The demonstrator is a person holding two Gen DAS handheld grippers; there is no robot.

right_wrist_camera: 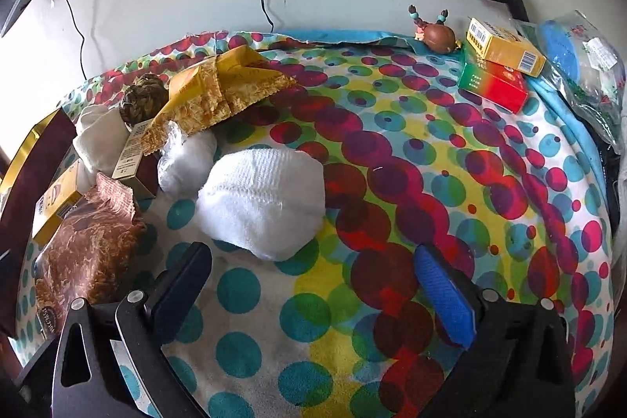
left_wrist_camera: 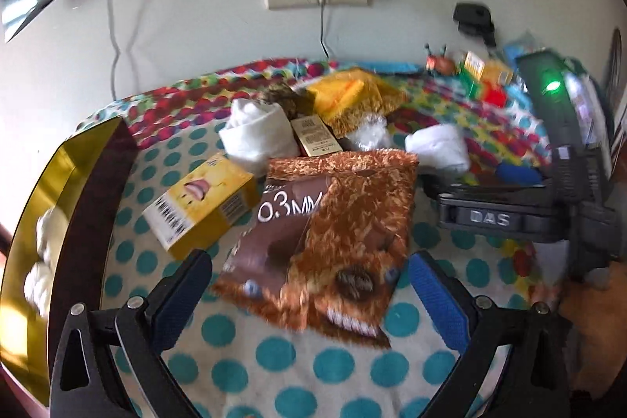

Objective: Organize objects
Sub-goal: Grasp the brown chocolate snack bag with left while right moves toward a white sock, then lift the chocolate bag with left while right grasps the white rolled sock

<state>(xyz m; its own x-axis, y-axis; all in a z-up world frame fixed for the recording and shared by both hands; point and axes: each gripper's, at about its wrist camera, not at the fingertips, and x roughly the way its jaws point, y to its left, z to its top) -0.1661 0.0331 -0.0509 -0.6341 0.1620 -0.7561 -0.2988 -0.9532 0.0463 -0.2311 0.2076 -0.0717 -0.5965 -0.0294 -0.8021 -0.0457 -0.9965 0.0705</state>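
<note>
My left gripper [left_wrist_camera: 309, 285] is open, its jaws on either side of the near end of a brown snack packet [left_wrist_camera: 325, 222] marked "0.3MM" that lies on the dotted cloth. A yellow box [left_wrist_camera: 200, 206] lies just left of the packet. A white rolled sock [left_wrist_camera: 254, 136] and a narrow brown box [left_wrist_camera: 313, 136] lie behind it. My right gripper [right_wrist_camera: 313, 285] is open and empty, just in front of a white rolled sock [right_wrist_camera: 262, 202]. The brown packet [right_wrist_camera: 90, 245] also shows at the left of the right wrist view. The right gripper's black body [left_wrist_camera: 509, 214] shows in the left view.
A gold-lined box [left_wrist_camera: 47, 222] with white items stands at the far left. A yellow-gold packet [right_wrist_camera: 223, 85], a woven ball [right_wrist_camera: 143, 96] and a wrapped white bundle [right_wrist_camera: 184, 159] lie behind. Yellow and red-green boxes [right_wrist_camera: 501, 65], a brown figurine [right_wrist_camera: 439, 36] and a plastic bag [right_wrist_camera: 584, 61] sit at back right.
</note>
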